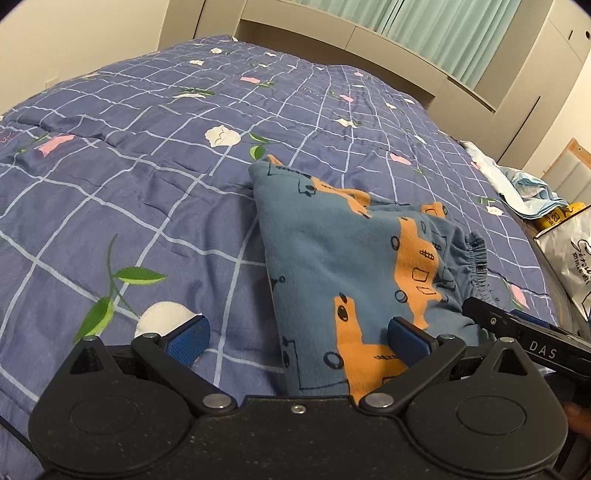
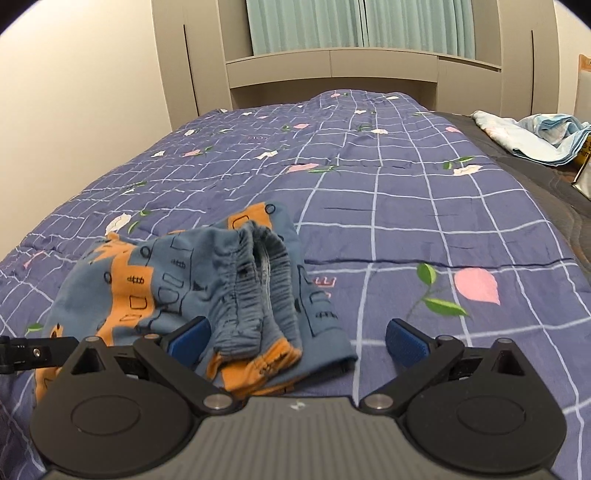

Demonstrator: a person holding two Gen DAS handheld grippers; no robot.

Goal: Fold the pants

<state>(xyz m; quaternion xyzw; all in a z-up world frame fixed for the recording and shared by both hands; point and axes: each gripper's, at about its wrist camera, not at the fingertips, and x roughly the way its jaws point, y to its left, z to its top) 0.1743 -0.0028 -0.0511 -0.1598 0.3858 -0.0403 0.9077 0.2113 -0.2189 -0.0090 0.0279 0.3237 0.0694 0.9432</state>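
On the near part of the checked quilt [image 1: 147, 192], we hold our left gripper [image 1: 297, 341] and right gripper [image 2: 297, 341] wide apart and empty by the folded blue-and-orange pants [image 2: 207, 280].

Warm, even indoor light in both views, source not visible; shadows soft and short, e.g. under the pants [image 1: 354, 266] on the quilt [image 1: 147, 192]; no glare, only dull sheen on the black gripper bodies; strong fisheye bowing, cabinets [image 2: 332, 66] and curtain [image 2: 362, 22] curve toward the frame edges; dark vignette in top corners; focus decent centre-frame, softer at the periphery; right view's lower edge slightly blurred.
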